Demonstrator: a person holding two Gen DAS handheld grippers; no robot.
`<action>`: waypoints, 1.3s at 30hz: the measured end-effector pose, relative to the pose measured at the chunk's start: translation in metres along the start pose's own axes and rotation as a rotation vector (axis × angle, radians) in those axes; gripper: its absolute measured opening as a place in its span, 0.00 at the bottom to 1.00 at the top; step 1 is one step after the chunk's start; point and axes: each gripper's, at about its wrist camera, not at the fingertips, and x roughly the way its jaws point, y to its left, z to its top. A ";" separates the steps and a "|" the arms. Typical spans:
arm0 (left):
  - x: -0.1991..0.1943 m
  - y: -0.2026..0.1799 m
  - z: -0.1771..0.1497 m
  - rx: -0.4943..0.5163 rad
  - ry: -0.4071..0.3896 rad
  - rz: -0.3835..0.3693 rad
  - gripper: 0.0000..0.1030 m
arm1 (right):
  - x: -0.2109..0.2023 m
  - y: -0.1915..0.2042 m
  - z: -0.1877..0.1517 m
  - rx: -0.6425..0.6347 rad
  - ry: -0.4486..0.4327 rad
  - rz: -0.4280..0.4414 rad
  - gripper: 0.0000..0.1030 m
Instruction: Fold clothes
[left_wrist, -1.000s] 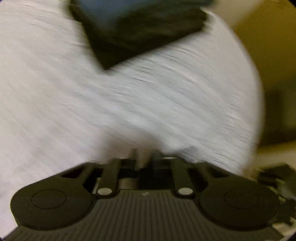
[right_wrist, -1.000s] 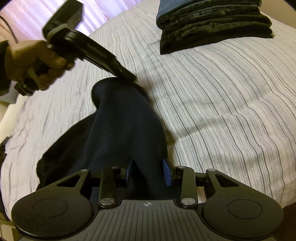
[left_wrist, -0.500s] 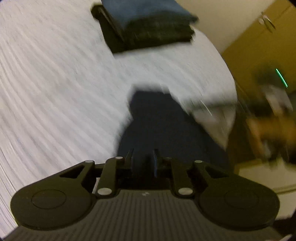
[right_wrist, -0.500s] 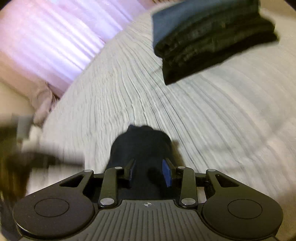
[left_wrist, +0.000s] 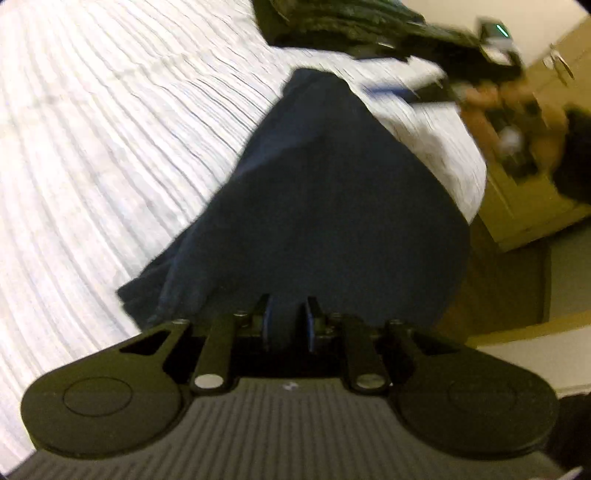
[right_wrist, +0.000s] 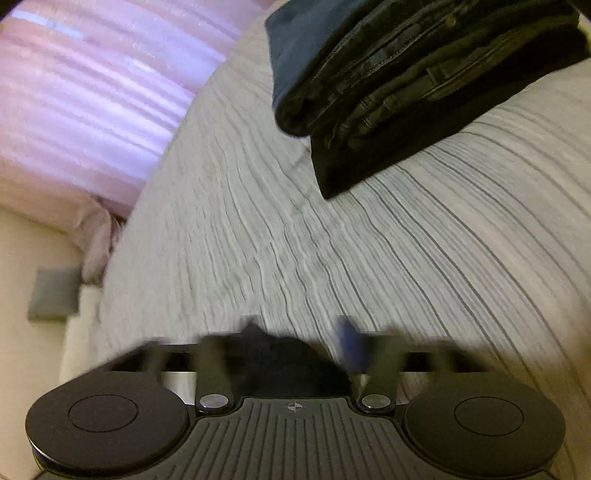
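Both grippers swung outward, stretching the dark garment (left_wrist: 332, 206) between them.

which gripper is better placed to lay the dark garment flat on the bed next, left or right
Probably the left. The left gripper is shut on the dark garment, which stretches ahead of it over the striped bed. The right gripper is blurred, with only a bit of cloth at its fingers.

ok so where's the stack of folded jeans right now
In the right wrist view, the stack of folded jeans sits upper right on the striped bedspread, beyond the right gripper.
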 end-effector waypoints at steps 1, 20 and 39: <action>-0.002 0.002 0.000 -0.027 -0.002 0.005 0.14 | -0.005 0.003 -0.008 -0.021 0.010 -0.016 0.93; 0.000 0.007 -0.003 -0.071 0.005 -0.001 0.15 | -0.014 0.013 -0.100 -0.096 0.282 -0.212 0.93; -0.051 0.061 -0.078 -0.481 -0.098 -0.061 0.56 | -0.007 0.004 -0.091 -0.158 0.333 -0.137 0.84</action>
